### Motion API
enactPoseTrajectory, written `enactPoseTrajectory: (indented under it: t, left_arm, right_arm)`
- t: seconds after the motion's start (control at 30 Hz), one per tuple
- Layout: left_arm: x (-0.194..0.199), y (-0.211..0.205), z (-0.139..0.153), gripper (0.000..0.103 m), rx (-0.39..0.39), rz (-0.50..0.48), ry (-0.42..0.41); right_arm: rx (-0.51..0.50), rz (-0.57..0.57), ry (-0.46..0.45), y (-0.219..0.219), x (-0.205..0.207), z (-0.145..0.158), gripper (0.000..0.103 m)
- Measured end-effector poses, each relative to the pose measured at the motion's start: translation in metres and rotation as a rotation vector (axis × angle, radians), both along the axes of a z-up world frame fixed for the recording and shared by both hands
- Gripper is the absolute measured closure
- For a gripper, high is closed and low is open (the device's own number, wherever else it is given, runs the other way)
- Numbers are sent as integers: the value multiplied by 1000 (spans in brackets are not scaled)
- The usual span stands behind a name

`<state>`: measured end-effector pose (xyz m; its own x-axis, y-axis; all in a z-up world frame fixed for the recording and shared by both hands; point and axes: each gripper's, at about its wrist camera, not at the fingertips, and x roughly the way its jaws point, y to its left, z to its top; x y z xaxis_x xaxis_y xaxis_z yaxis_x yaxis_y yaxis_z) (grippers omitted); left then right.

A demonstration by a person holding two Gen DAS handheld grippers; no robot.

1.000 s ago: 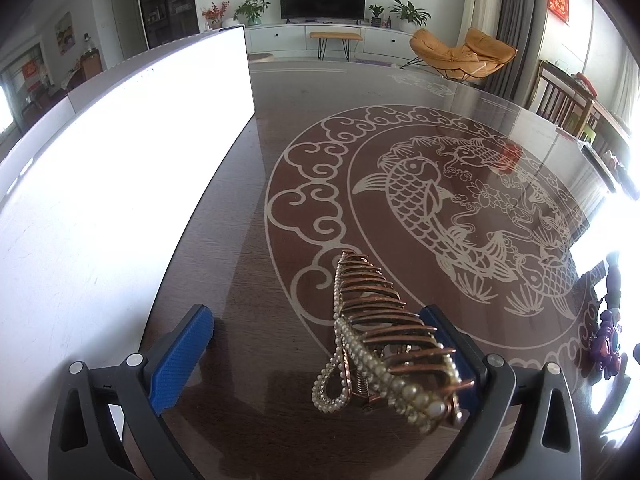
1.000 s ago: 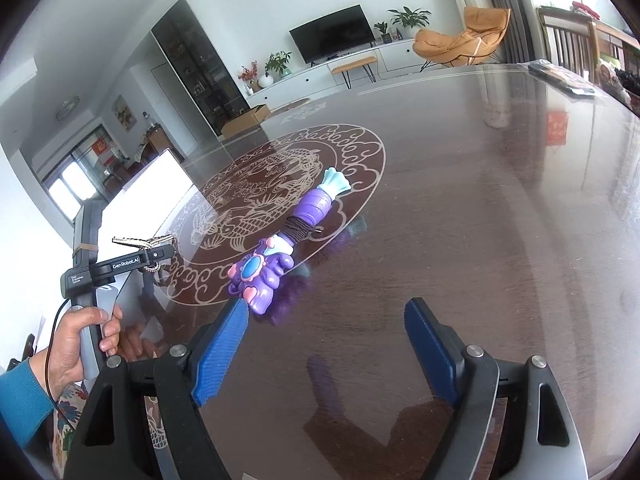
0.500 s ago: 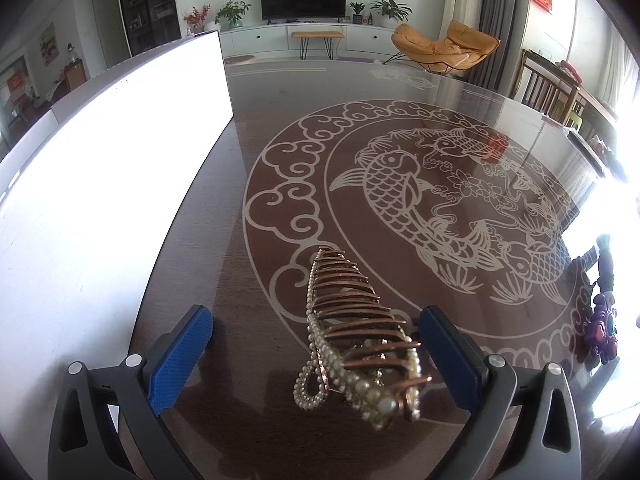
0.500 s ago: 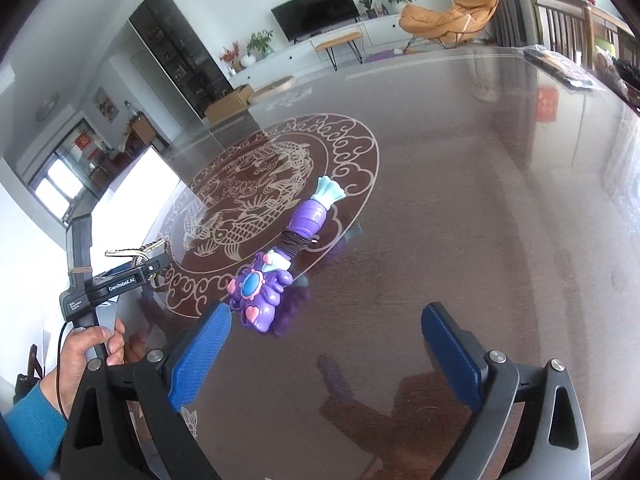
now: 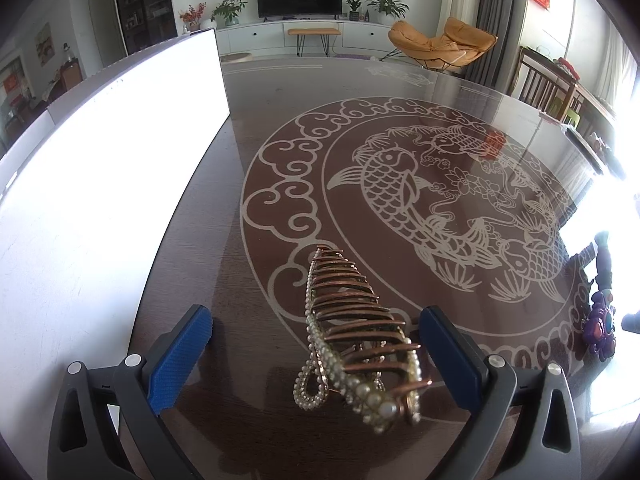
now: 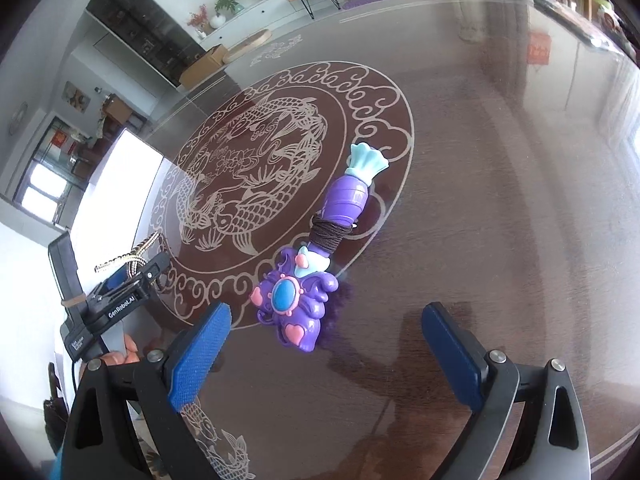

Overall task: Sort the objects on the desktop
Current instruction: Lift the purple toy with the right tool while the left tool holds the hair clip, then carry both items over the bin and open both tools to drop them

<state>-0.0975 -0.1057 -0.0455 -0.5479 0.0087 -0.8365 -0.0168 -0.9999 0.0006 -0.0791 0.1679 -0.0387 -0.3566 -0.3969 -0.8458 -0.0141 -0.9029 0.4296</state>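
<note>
Lying on the surface (image 6: 500, 184) with long axis toward 1 o'clock, purple toy (image 6: 316, 256) now nearer the wide-open, empty right claw (image 6: 320, 340).

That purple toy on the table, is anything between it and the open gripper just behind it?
Nothing visible. The purple toy lies alone on the glossy table, just ahead of the right gripper, whose open jaws hold nothing. The left gripper with the pearl hair clip sits well off to the side.
</note>
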Motion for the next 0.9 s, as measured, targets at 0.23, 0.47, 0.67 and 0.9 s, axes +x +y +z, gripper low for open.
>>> enactPoseTrajectory:
  t: [0.23,0.47,0.67,0.9]
  left_arm:
    - [-3,-31,13,0,243,-39,-112]
    - [-12,-6,10,0,88,-24,-87]
    - [-15,15,8,77,-8,-36,2]
    - [30,4,39,77,107,-74,118]
  right_arm:
    - [-37,-42,-207,1,-45,8,7]
    - [-13,-35,-280,-21,-73,-3,7]
    - [209,49,-175,-59,-68,0,30]
    - [207,174,-29,-57,-31,15,64]
